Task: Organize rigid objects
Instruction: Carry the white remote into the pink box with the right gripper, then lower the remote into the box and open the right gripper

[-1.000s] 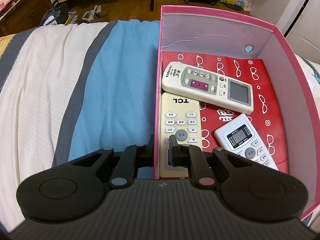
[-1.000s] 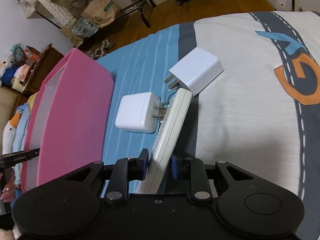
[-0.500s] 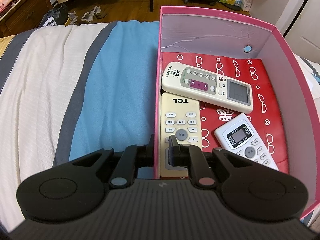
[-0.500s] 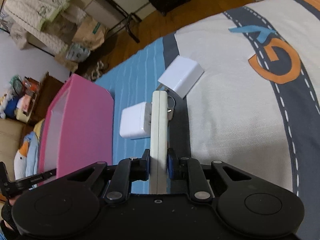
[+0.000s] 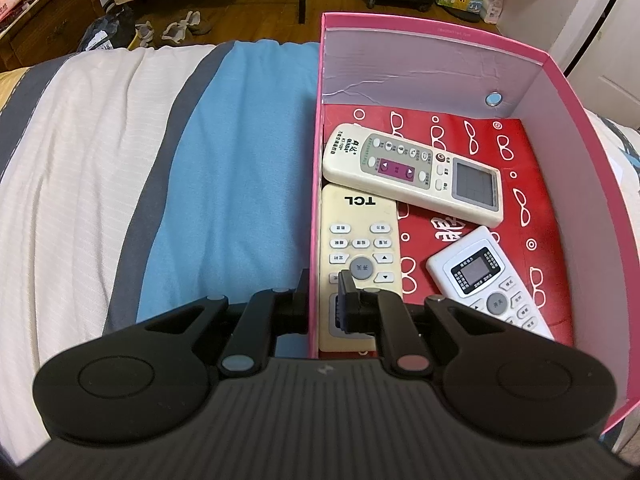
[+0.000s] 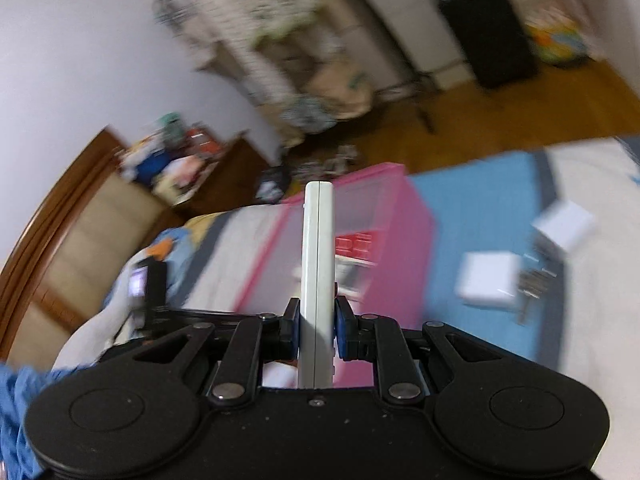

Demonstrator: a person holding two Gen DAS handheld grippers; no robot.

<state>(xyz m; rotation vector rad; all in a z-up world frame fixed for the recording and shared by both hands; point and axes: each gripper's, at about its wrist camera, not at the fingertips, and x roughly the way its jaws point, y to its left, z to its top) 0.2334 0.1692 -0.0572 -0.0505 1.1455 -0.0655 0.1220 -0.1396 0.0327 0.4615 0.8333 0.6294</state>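
The left gripper (image 5: pixel 323 302) is clenched on the near side wall of the open pink cardboard box (image 5: pixel 436 32), one finger outside the wall and one inside. Just ahead of its inner finger a cream TCL remote control (image 5: pixel 360 240) lies flat along that wall on the red patterned box floor. Beyond it a long white remote with a grey screen (image 5: pixel 414 174) lies crosswise, and to the right of the gripper sits a small white remote with a dark display (image 5: pixel 486 276).

The right gripper (image 6: pixel 317 330) grasps a slim white remote (image 6: pixel 318 248) edge-on between its blue pads, the remote sticking straight forward. Ahead and below stands the pink box. To the gripper's right two white plug adapters (image 6: pixel 488 280) lie blurred on the blue-striped bedspread (image 6: pixel 472 208).
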